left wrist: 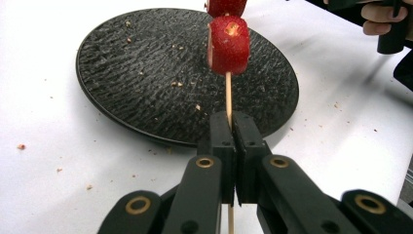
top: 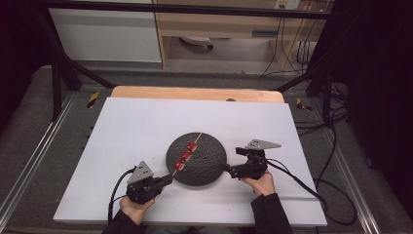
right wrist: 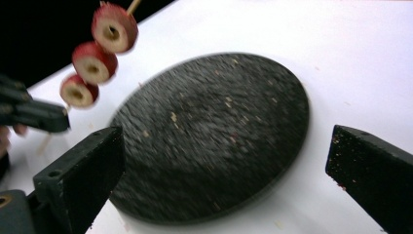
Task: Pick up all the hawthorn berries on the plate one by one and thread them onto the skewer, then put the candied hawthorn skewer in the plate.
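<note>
Wooden skewer (left wrist: 228,95) with three red fruit slices (top: 186,155) clamped in left gripper (top: 168,179), plate's 7 o'clock; right gripper (top: 228,168) released, 3 o'clock of round black textured plate (top: 209,163).

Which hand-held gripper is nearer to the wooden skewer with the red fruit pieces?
Left. The left hand-held gripper is shut on the skewer at its lower end. The right hand-held gripper is open, apart from it at the opposite edge of the black plate.

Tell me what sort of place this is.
Probably a lab set up for recording: a black frame stands around the white table, cables trail over the floor, and a person works with two handheld grippers, the left gripper and the right gripper.
</note>
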